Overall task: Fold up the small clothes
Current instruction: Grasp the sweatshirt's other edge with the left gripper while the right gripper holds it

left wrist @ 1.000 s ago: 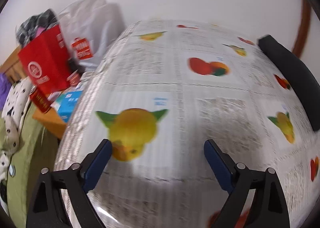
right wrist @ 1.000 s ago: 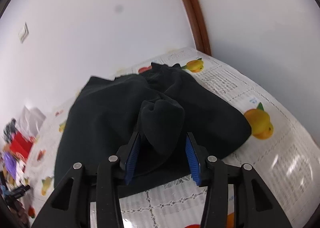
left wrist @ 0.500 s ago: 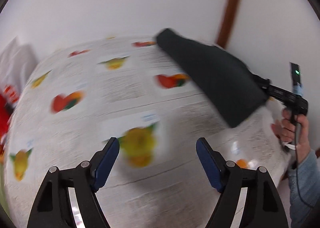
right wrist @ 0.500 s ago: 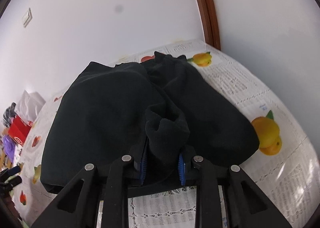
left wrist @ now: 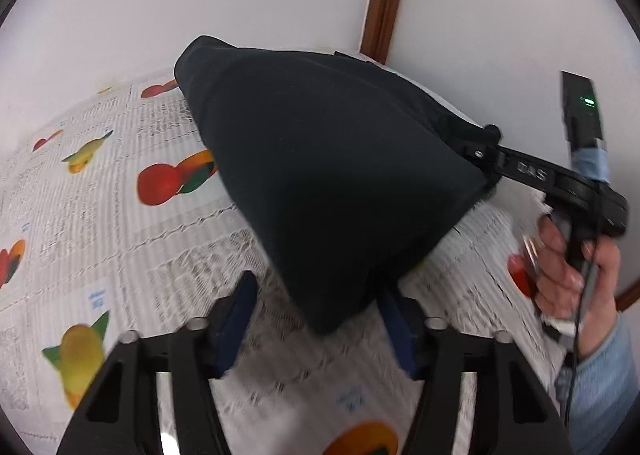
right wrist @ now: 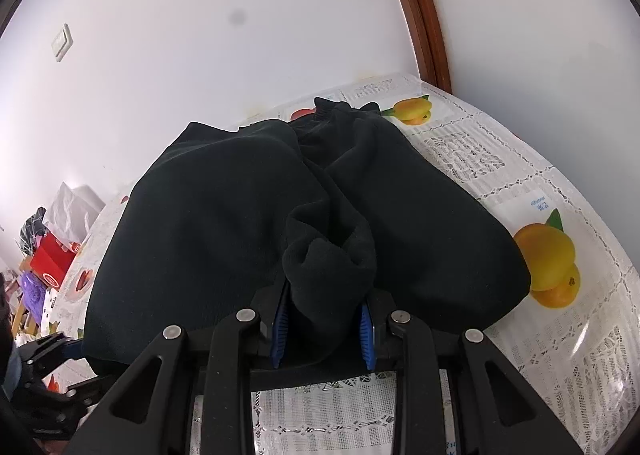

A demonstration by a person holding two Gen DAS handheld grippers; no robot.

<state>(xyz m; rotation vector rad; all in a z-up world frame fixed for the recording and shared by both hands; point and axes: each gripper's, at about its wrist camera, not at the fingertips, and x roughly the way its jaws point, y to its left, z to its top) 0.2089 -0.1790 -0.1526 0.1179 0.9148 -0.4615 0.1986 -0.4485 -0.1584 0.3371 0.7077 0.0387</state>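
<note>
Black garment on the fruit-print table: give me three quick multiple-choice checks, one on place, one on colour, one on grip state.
1. Where does the garment's near corner sit in the left wrist view?
A. Between the left gripper's pads
B. On the red bag
C. Off the table

2. What colour are the pads?
A. Green
B. Blue
C. Orange

3. What is the right gripper doing?
A. Open over bare cloth
B. Holding a fruit
C. Clamped on a bunched fold

Answers:
1 A: the black garment hangs its corner between the closing left gripper.
2 B: a blue pad shows.
3 C: the right gripper pinches the fold.
</note>
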